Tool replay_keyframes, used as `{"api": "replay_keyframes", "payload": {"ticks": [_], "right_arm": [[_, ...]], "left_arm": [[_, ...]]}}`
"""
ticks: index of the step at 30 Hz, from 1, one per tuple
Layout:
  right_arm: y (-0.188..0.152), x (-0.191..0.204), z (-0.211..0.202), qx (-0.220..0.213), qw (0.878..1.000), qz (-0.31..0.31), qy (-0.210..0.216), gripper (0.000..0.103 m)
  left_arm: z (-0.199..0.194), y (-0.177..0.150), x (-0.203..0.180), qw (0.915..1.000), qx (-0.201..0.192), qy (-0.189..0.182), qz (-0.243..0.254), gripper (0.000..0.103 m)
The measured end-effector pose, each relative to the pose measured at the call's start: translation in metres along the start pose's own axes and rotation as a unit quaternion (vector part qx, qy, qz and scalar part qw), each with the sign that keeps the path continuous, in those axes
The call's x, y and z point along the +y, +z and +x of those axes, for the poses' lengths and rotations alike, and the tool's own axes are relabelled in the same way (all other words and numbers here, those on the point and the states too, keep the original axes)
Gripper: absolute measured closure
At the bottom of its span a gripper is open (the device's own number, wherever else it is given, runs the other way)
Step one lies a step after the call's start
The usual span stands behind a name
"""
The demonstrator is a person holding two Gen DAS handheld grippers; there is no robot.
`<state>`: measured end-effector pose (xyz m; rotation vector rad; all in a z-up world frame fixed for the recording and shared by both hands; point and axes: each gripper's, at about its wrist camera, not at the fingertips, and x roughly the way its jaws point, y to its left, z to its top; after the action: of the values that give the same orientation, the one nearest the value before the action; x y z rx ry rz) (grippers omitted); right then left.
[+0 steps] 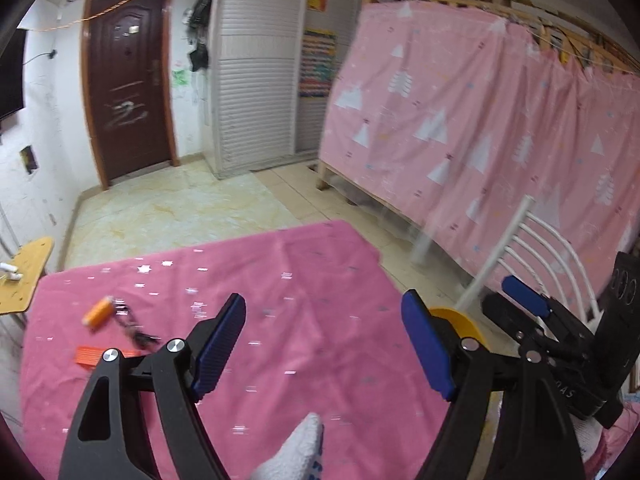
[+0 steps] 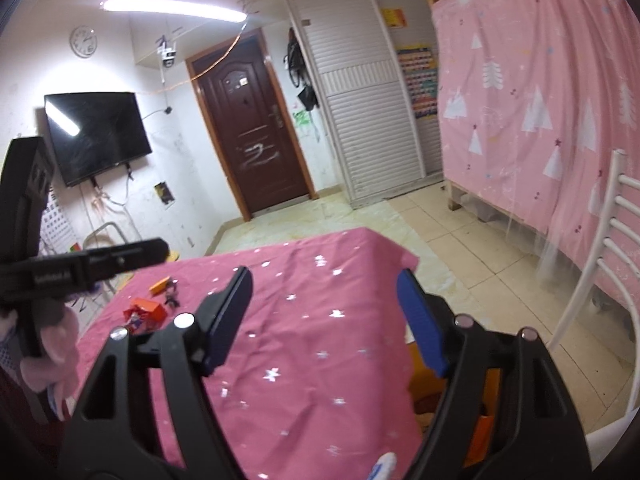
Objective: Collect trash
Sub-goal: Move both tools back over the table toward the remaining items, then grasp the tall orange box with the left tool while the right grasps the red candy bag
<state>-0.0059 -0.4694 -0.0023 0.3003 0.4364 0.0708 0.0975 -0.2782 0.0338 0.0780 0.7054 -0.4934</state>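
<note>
No legible text; lettering on black camera mount (image 2: 52, 276) and wall posters (image 2: 418, 82) too blurred.

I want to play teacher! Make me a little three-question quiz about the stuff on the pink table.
1. True or false: the left gripper is holding the small orange cylinder.
2. What colour is the star-patterned cloth covering the table?
3. The flat orange ridged piece lies: A) on the floor, B) on the cloth near the cylinder, C) on the white slatted chair.

Key: 1 false, it is open and empty; 2 pink; 3 B.
</note>
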Motion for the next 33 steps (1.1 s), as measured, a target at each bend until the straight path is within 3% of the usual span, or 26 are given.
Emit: {"api": "replay_keyframes", "payload": {"ticks": [14, 20, 33], "right_arm": [[0.0, 0.088, 0.059, 0.054, 0.995, -0.065, 0.058, 0.032], [-0.007, 0.123, 0.079, 0.079, 0.99, -0.085, 0.078, 0.032], [-0.027, 0.172, 0.108, 0.12, 0.98, -0.123, 0.104, 0.03]], "left_arm": [[-0.016, -0.015, 0.108, 0.9967, -0.003, 0.038, -0.071, 0.031], [-0.016, -0.019, 0.147, 0.9938, 0.004, 0.084, -0.072, 0.031], [0.023, -0.042, 0.206, 0.9891, 0.085, 0.095, -0.074, 0.028]]}}
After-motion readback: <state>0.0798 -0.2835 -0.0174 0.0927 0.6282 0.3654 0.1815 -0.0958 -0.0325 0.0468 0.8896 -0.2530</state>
